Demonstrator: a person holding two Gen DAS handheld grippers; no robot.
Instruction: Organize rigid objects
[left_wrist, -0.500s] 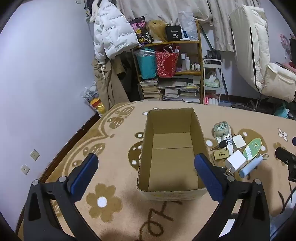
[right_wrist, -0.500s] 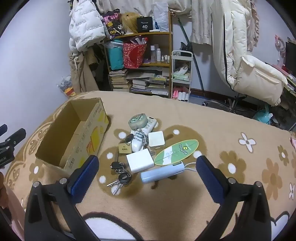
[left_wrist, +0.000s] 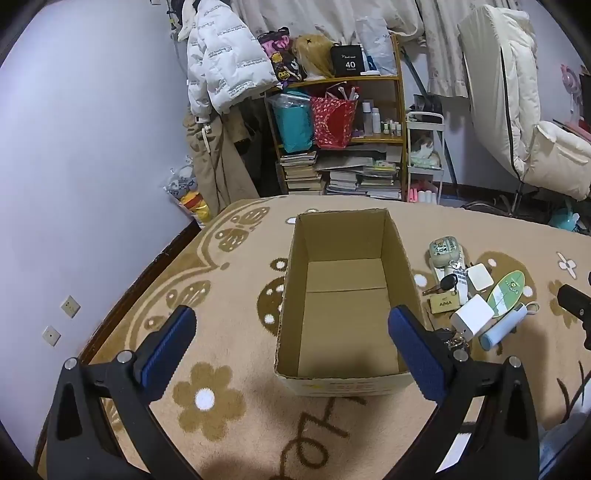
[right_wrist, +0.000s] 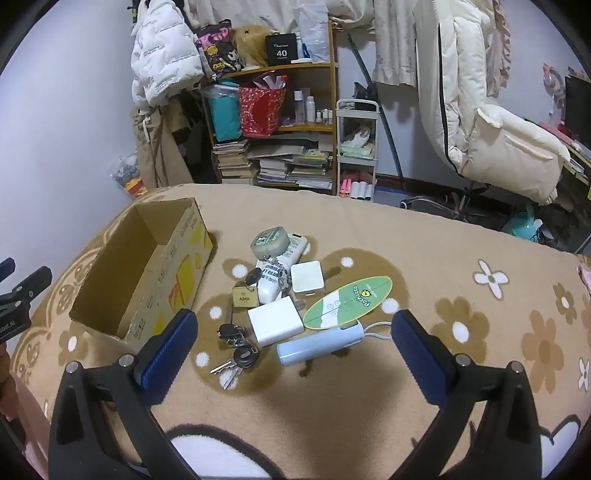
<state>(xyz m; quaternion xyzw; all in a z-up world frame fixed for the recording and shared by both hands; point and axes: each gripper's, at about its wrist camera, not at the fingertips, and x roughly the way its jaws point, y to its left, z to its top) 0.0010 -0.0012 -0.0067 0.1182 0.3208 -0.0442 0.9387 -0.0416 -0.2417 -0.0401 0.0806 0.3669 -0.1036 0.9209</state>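
An open, empty cardboard box (left_wrist: 347, 306) lies on the tan flowered blanket, also in the right wrist view (right_wrist: 140, 269). Right of it is a pile: a white charger block (right_wrist: 275, 320), a light blue tube (right_wrist: 319, 341), keys (right_wrist: 236, 360), a green oval card (right_wrist: 349, 301), a small white square adapter (right_wrist: 307, 276), a white remote (right_wrist: 277, 271), a round green case (right_wrist: 269, 240) and a tan AIMA tag (right_wrist: 244, 297). My left gripper (left_wrist: 291, 350) is open above the box's near end. My right gripper (right_wrist: 291, 350) is open above the pile's near side.
A bookshelf (right_wrist: 277, 122) with bags and stacked books stands behind the bed, with a white jacket (right_wrist: 166, 55) hung to its left. A white cart (right_wrist: 356, 147) and a cream padded chair (right_wrist: 491, 122) stand at the right. A purple wall (left_wrist: 92, 166) lies left.
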